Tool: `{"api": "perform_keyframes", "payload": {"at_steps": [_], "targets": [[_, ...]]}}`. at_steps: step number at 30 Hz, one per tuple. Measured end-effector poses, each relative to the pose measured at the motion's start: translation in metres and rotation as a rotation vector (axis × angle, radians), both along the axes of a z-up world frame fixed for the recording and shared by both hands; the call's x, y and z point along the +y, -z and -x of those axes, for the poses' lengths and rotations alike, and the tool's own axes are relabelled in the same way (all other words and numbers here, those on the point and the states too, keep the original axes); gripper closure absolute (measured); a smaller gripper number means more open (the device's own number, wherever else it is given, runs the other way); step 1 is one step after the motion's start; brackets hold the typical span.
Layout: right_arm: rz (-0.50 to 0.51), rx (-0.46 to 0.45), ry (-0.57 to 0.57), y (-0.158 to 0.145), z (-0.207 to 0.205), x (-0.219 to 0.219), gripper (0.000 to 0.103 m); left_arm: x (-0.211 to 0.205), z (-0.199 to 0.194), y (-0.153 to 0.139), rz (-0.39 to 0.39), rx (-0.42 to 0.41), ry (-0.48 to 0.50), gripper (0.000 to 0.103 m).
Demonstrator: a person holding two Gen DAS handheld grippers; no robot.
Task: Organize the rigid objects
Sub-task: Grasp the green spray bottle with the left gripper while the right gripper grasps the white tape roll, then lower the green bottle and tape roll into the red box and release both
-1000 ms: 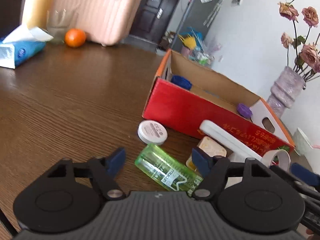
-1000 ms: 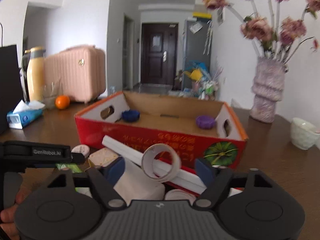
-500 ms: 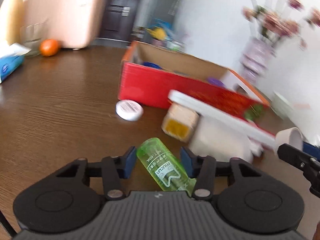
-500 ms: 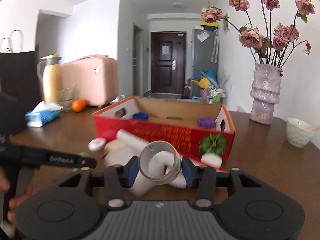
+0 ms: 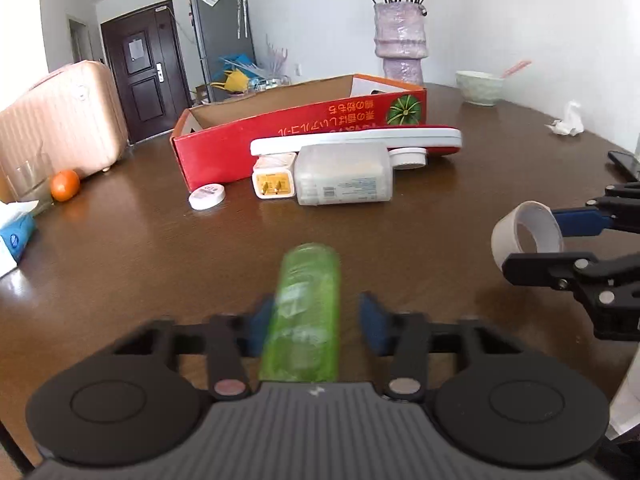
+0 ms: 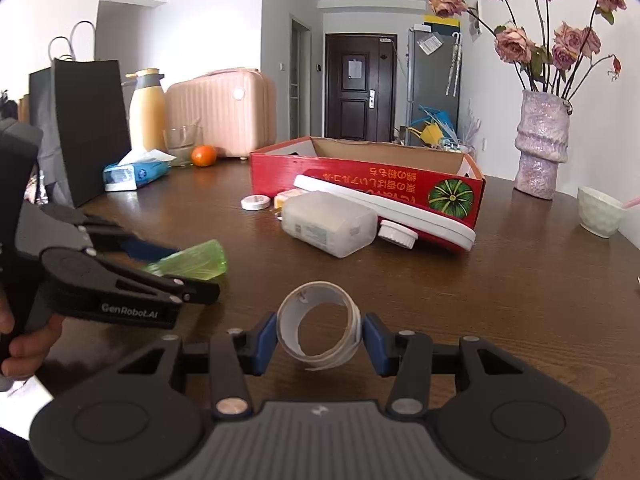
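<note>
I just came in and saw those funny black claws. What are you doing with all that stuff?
A person is tidying things on the table with a gripper in each hand. The left gripper holds a green bottle lifted off the table. The right gripper holds a tape roll, squeezed between its jaws. The red box sits behind them, with a white tub, a charger and small lids still lying in front of it.

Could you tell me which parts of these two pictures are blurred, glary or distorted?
Left wrist view: the green bottle in the left gripper is smeared by blur, while the red box is sharp; window glare streaks the table; fisheye bends the edges. Right wrist view: sharp throughout, including the tape roll in the right gripper; edges bend too.
</note>
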State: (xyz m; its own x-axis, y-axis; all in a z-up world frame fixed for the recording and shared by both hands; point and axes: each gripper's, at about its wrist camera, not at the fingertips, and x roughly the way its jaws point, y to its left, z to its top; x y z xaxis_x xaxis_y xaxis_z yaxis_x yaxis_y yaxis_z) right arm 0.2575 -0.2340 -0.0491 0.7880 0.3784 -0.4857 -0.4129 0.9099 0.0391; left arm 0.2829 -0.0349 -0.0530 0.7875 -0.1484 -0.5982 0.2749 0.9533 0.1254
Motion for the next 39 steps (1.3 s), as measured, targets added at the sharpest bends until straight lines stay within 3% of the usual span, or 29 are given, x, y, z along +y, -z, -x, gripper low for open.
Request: {"api": "perform_keyframes", "payload": {"at_steps": [2, 5, 13, 18, 23, 28, 32, 39], "targets": [[0.0, -0.002, -0.001, -0.001, 0.006, 0.0, 0.057, 0.003, 0.008, 0.0, 0.025, 0.007, 0.02, 0.071], [0.005, 0.001, 0.005, -0.001, 0.012, 0.001, 0.057, 0.001, 0.021, 0.002, 0.037, -0.013, -0.024, 0.071], [-0.012, 0.0, 0.024, 0.001, 0.027, -0.001, 0.057, 0.011, 0.079, -0.005, 0.073, -0.159, -0.034, 0.072], [-0.016, -0.042, 0.037, -0.01, 0.04, 0.0, 0.057, 0.019, 0.097, -0.023, 0.09, -0.264, -0.062, 0.072], [-0.026, -0.151, 0.057, -0.035, 0.06, -0.003, 0.057, 0.03, 0.111, -0.052, 0.125, -0.384, -0.106, 0.072], [-0.069, -0.272, 0.091, -0.071, 0.063, -0.013, 0.057, 0.044, 0.112, -0.088, 0.226, -0.474, -0.151, 0.072], [-0.106, -0.379, 0.123, -0.103, 0.057, -0.022, 0.057, 0.048, 0.105, -0.116, 0.229, -0.559, -0.15, 0.072], [-0.125, -0.445, 0.139, -0.134, 0.007, -0.031, 0.057, 0.057, 0.05, -0.139, 0.258, -0.557, -0.172, 0.072]]}}
